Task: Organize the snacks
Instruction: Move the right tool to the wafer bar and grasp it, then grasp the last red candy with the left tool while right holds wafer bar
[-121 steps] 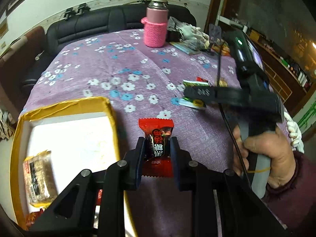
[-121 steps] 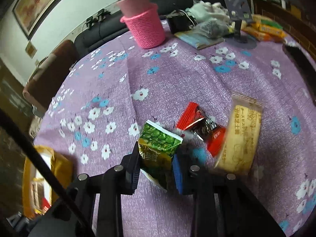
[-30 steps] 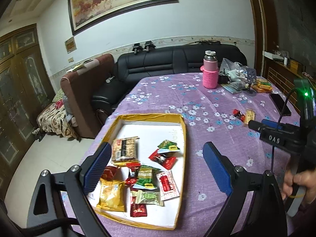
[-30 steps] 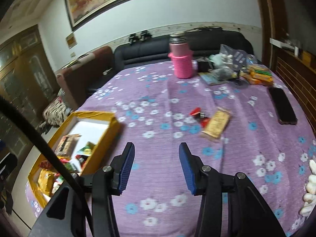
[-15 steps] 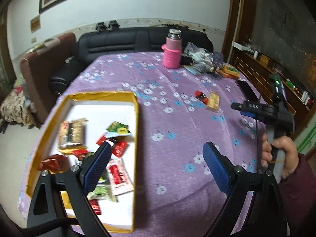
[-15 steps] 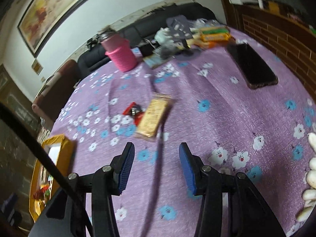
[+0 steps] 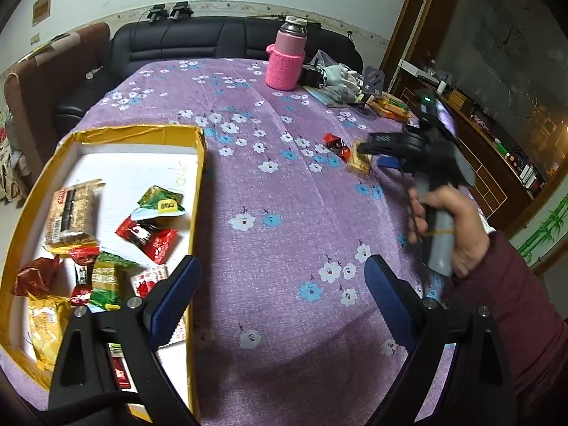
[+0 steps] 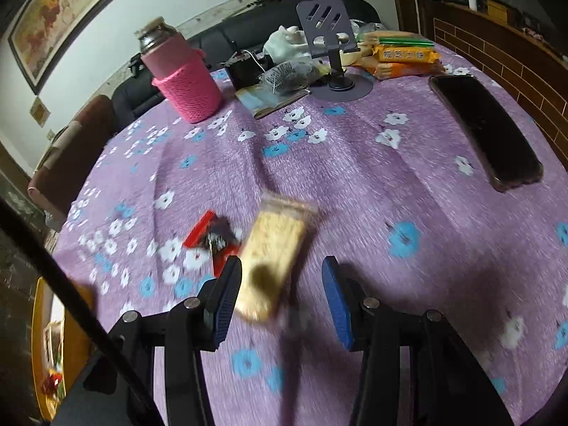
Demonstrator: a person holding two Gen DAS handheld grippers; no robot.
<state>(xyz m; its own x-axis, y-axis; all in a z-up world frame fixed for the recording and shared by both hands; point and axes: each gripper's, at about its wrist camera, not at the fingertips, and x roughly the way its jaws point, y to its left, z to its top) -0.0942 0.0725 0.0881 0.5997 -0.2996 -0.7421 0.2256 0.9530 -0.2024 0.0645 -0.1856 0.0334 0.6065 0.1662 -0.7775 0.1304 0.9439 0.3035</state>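
Note:
A yellow-rimmed box at the table's left holds several snack packets, among them a red candy and a green packet. My left gripper is open and empty, above the cloth beside the box's right wall. Two snacks lie loose on the purple flowered cloth: a tan biscuit packet and a red candy; both also show in the left wrist view, the biscuit and the candy. My right gripper is open, low over the biscuit packet's near end.
A pink-sleeved flask stands at the back. A black phone lies at the right. A phone stand, orange packets and bags crowd the far edge. A black sofa is behind the table.
Both grippers held snacks earlier and have let them go into the box. The right gripper has since moved down to the biscuit packet. The left gripper has dropped lower beside the box.

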